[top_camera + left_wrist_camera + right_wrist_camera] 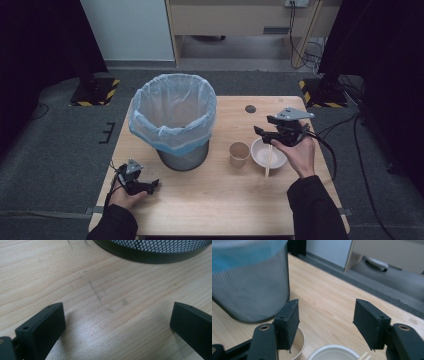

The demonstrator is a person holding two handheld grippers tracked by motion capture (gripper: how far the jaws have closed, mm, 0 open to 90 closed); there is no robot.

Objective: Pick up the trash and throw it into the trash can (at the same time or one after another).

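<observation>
A pale wooden tabletop [220,195] stands on grey carpet, with dark stands and black-and-yellow striped bases behind its far corners. Toward the far left of the tabletop is a wire-mesh waste bin [175,125] lined with a light blue bag [172,107] folded over its rim. Right of the bin, about midway between the far and near edges, stands a small brown paper cup [239,154], upright and open, and just beside it on the right sits a white bowl [260,150] with a pair of wooden chopsticks [268,165] resting in it, their ends sticking out over the bowl's near rim onto the wood. The right gripper [259,131] hangs in the air above the bowl, close to the right edge, pointing left toward the bin; its jaws are spread wide with nothing between them, and in the right gripper view the cup and bowl lie below them. The left gripper [154,185] rests low near the near left corner, its jaws also spread apart over bare wood, with the bin's dark base just ahead.
</observation>
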